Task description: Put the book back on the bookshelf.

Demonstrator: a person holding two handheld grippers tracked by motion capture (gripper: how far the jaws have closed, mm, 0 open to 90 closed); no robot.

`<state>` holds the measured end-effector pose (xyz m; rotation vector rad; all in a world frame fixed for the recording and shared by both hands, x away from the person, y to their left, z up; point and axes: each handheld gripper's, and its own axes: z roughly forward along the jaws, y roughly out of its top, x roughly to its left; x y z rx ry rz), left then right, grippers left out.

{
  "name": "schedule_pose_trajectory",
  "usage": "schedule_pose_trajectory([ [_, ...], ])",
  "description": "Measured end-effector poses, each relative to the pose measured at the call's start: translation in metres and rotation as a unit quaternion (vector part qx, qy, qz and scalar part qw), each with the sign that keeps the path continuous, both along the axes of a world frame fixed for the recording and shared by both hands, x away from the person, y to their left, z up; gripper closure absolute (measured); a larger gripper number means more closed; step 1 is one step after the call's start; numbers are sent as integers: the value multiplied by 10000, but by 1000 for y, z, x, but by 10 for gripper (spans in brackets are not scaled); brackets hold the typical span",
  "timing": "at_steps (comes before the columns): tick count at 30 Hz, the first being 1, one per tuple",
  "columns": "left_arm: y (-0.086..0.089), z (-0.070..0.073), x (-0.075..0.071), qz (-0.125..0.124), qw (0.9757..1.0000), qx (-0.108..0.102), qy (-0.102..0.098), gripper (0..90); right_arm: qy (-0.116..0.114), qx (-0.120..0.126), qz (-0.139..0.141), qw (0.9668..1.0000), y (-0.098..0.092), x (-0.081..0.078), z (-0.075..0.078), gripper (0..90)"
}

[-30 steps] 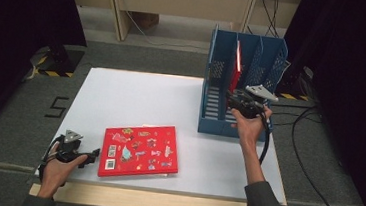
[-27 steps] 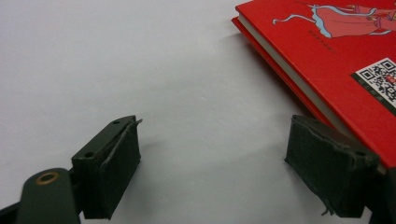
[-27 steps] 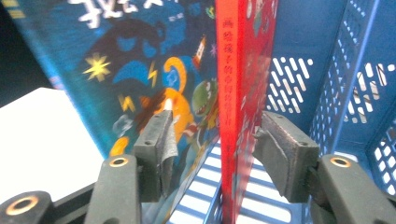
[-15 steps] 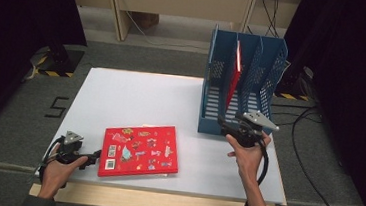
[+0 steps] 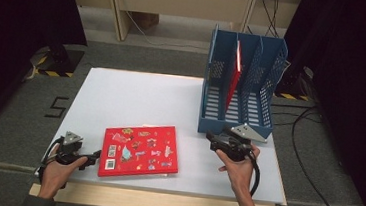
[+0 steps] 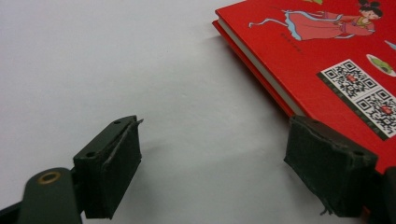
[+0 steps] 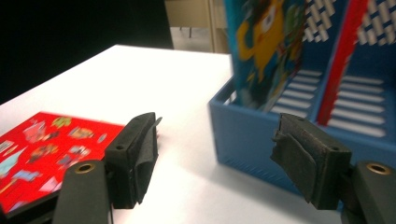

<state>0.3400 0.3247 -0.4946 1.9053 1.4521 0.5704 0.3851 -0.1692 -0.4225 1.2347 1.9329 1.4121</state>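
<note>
Lying flat on the white bench (image 5: 136, 94), the red book (image 5: 139, 150) sits well left of the blue file rack (image 5: 242, 88), which already holds another red book (image 5: 233, 75) upright. Left gripper (image 5: 78, 156) is just beside the flat book, right gripper (image 5: 227, 143) right in front of the rack, both with jaws wide open, empty. Risk: the thin cover probably slides instead of lifting. Dark curtains, grey carpet around.

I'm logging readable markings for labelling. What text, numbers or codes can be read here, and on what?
"5": a dark mark on the grey floor left of the table.
Two QR codes on the red book: visible, no readable text.
Small print beside the book's pictures: too small to read.
</note>
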Motion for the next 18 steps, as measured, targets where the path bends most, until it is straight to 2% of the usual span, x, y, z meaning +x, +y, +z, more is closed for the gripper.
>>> schedule_pose_trajectory([
  [7,-2,1,-3,-41,10000,4,11,186,269,32,247,9993,15,-6,-17,311],
  [9,-3,1,-4,-35,10000,-7,-5,209,382,70,316,9987,19,-7,-21,313],
  [14,-7,2,-7,-51,10000,29,-55,281,466,45,471,9978,31,-13,-27,314],
  [18,-12,3,-9,-166,9998,39,-52,284,629,90,644,9959,41,-15,-35,314],
])
